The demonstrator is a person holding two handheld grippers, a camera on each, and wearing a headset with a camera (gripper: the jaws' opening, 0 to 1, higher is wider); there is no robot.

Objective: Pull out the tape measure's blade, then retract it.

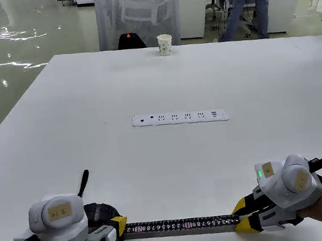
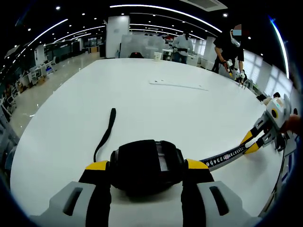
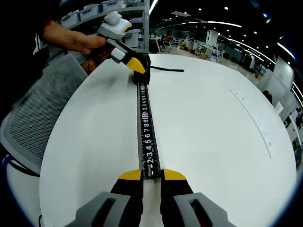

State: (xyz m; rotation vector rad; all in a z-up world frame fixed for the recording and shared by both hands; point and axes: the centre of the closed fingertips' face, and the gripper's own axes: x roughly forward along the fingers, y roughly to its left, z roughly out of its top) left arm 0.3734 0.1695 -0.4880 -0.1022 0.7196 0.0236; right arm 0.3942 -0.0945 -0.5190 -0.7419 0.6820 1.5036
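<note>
L gripper (image 2: 147,166) is clamping the rigid tape measure case (image 1: 98,212); R gripper (image 3: 151,176) is pinching the blade (image 3: 146,127) tip: thin, springy, prob. recoiling.

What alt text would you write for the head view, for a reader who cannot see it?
On a white table, the left hand-held gripper clamps a black tape measure case while the right hand-held gripper pinches the blade tip, blade stretched between them. Beyond are a white power strip and a paper cup.
</note>
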